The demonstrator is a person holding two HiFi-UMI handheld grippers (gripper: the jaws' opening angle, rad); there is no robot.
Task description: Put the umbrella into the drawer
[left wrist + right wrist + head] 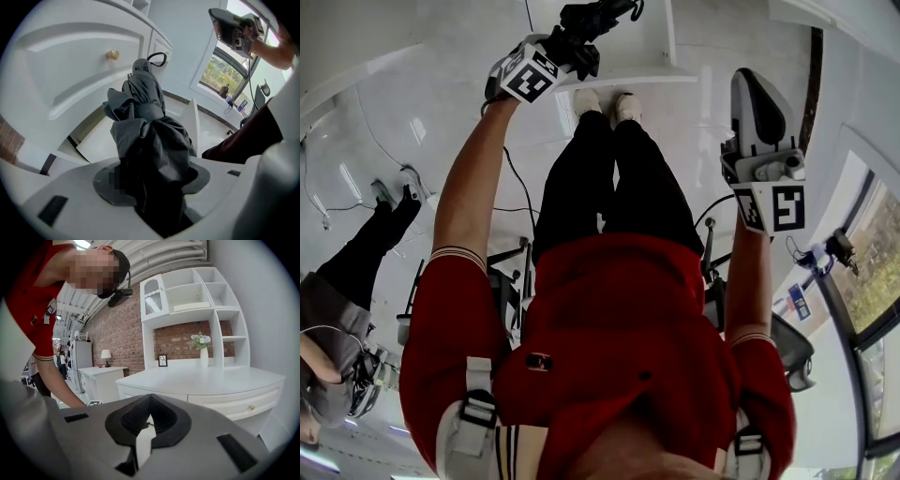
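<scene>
A folded dark grey umbrella (145, 140) sticks out from my left gripper (150, 187), which is shut on its lower part. Its wrist strap loop (157, 58) hangs at the far tip. In the head view the left gripper (578, 39) holds the umbrella (598, 17) over the open white drawer (667, 45), just beyond the person's white shoes (606, 103). My right gripper (752, 84) is raised at the right, away from the drawer. Its jaws (150, 403) are shut with nothing between them.
A curved white cabinet front with a brass knob (112, 55) is to the left of the umbrella. A white sideboard (206, 380) with shelves and a flower vase (203, 357) stands against a brick wall. Another person (337, 300) and cables (516, 187) are on the floor at left.
</scene>
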